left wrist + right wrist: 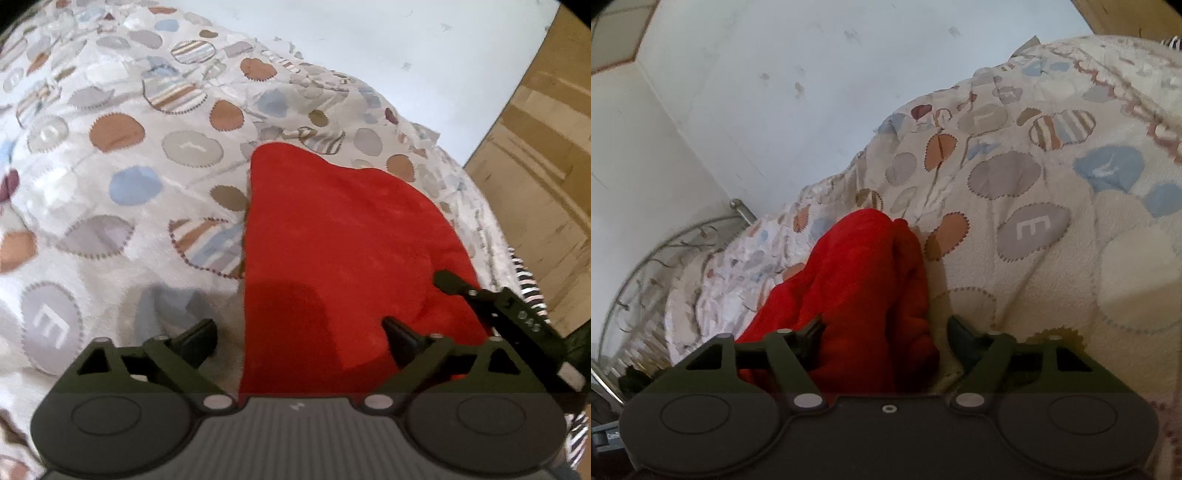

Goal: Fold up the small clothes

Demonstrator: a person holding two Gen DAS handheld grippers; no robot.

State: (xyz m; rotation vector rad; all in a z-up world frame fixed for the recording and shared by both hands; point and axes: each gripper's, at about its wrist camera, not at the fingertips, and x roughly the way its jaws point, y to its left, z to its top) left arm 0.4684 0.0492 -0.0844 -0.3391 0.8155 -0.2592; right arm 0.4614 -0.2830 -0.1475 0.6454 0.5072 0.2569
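A red garment [343, 236] lies flat on a patterned bedspread [122, 177]. My left gripper [299, 332] is open above its near left edge, one finger over the bedspread and one over the red cloth. The right gripper's finger [454, 282] shows at the garment's right edge in the left wrist view. In the right wrist view the red garment [857, 280] is bunched in folds and runs between the fingers of my right gripper [886, 332], whose jaws stand wide apart around it without pinching it.
The bedspread [1034, 192] covers a bed beside a white wall [775, 74]. A metal bed frame [665, 240] curves at the left. Wooden floor [535, 166] lies beyond the bed's right edge. A striped black-and-white cloth [532, 291] shows at the right.
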